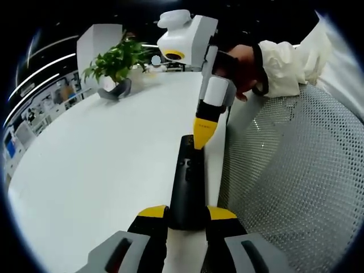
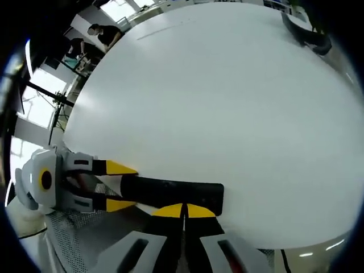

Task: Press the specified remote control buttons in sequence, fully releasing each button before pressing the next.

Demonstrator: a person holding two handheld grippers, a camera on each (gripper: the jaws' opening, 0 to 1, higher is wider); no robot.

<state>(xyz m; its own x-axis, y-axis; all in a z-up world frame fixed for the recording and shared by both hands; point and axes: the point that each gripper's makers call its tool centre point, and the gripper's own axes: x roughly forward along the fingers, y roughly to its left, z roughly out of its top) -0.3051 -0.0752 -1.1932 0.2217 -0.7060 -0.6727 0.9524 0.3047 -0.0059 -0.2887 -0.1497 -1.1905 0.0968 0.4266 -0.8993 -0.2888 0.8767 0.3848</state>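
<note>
In the left gripper view, a leafy plant [image 1: 116, 60] in a grey pot sits at the upper left of the smooth white table [image 1: 102, 170]. At bottom centre the left gripper [image 1: 187, 213] pinches the slim black remote [image 1: 187, 182]. The right gripper [image 1: 203, 139], its 2 yellow tips pressed together, touches the remote's face. Right of it lies white mesh [image 1: 284, 170].

In the right gripper view, the remote [image 2: 170, 193] lies at the table's lower edge.

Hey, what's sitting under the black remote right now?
The remote lies on the white table near its edge, one end clamped by the left hand-held gripper. The right hand-held gripper presses down on top. The patch of table directly beneath is hidden.
</note>
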